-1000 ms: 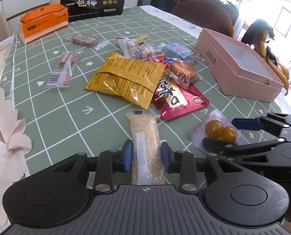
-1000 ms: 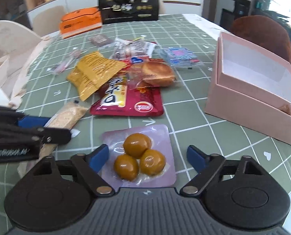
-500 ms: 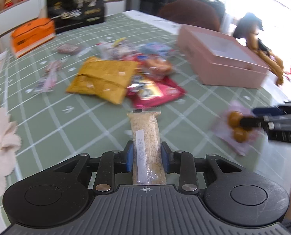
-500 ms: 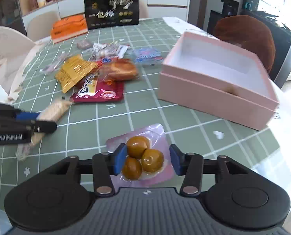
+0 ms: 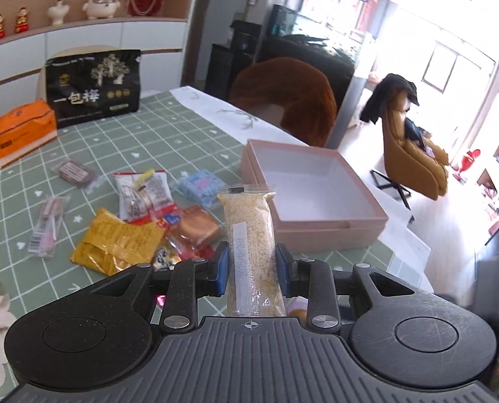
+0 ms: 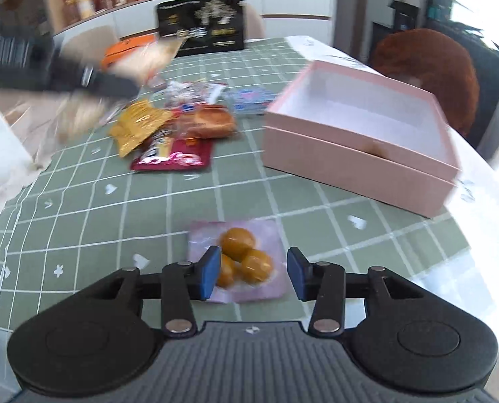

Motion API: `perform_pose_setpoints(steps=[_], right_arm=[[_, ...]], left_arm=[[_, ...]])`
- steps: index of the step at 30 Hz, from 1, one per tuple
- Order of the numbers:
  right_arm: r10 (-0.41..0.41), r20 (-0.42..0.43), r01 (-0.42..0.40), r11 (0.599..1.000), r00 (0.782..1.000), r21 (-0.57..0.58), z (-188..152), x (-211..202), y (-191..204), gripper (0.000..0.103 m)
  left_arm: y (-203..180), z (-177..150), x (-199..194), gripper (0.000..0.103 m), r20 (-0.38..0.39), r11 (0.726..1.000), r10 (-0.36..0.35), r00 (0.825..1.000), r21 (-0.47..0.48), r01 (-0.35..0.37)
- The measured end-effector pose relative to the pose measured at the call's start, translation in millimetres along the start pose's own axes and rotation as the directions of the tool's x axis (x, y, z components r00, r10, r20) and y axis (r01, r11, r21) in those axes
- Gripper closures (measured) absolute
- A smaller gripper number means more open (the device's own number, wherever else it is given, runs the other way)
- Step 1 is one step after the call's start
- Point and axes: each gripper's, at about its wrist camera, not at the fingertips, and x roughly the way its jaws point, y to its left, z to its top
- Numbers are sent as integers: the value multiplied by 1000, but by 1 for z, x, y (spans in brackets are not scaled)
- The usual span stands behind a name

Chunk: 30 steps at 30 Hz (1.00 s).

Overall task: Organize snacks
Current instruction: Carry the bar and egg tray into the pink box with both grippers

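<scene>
Gripping the grain bar (image 5: 251,245) upright in my left tongs (image 5: 252,270), I hold it above the desk (image 5: 169,134), in line with the open pink box (image 5: 311,198). My right tongs (image 6: 253,276) gape around the yolk packet (image 6: 237,262) lying near the snack pile (image 6: 172,134).

Bright windows (image 5: 451,63), brown chair (image 5: 414,154), wall shelf (image 5: 81,23)
</scene>
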Motion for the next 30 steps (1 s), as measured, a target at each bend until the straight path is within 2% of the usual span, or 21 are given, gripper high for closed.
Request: perform_pose_setpoints(steps=[2, 3, 4, 7, 10, 11, 12, 13, 15, 17, 19, 21, 23, 25, 28, 30], right_arm=[[3, -10, -3, 999, 1000, -38, 1, 13, 6, 59], [6, -17, -7, 999, 1000, -54, 1, 20, 7, 51], [5, -30, -7, 998, 1000, -63, 0, 27, 7, 49], [18, -42, -21, 996, 999, -81, 2, 26, 6, 52], [9, -20, -12, 994, 1000, -106, -2, 9, 4, 53], [3, -16, -5, 995, 1000, -101, -2, 1, 1, 57], [-4, -6, 3, 996, 1000, -85, -1, -8, -4, 95], [-2, -9, 2, 998, 1000, -65, 3, -15, -11, 100], [-4, 30, 4, 1000, 1000, -10, 15, -35, -30, 100], [-37, 83, 38, 999, 996, -3, 30, -52, -46, 100], [-45, 109, 46, 999, 993, -4, 41, -61, -60, 100], [-35, 92, 37, 999, 995, -20, 43, -61, -66, 97], [-5, 43, 6, 1000, 999, -28, 35, -54, -66, 84], [37, -6, -37, 999, 999, -19, 20, -44, -57, 60], [78, -88, -80, 997, 993, -16, -4, -20, -33, 57], [59, -131, -63, 998, 990, -25, -11, -6, -16, 57]], left_arm=[[3, -1, 2, 70, -7, 1000, 19, 1000, 4, -19], [3, -3, 4, 70, -17, 1000, 30, 999, 6, -30], [3, -6, 4, 70, -25, 999, 36, 999, 6, -36], [4, -12, 6, 70, -51, 999, 44, 998, 2, -44], [-1, -11, 7, 70, -58, 1000, 21, 998, 10, -20], [-4, -7, 7, 70, -52, 1000, 7, 999, 11, -6], [-7, -3, 6, 70, -42, 1000, -11, 999, 13, 11], [-13, 5, 5, 70, -21, 999, -32, 999, 19, 33], [-22, 21, 5, 70, 24, 998, -58, 998, 41, 57], [-29, 36, 10, 70, 49, 996, -73, 996, 53, 71], [-33, 44, 18, 70, 54, 997, -68, 996, 47, 65], [-34, 43, 25, 70, 34, 997, -66, 997, 38, 65], [-33, 34, 32, 70, 2, 997, -52, 999, 52, 52], [-29, 21, 40, 70, -45, 998, -31, 998, 55, 34], [-19, 3, 48, 70, -100, 999, -27, 995, 29, 30], [-11, -6, 51, 70, -120, 1000, -19, 993, 9, 21]])
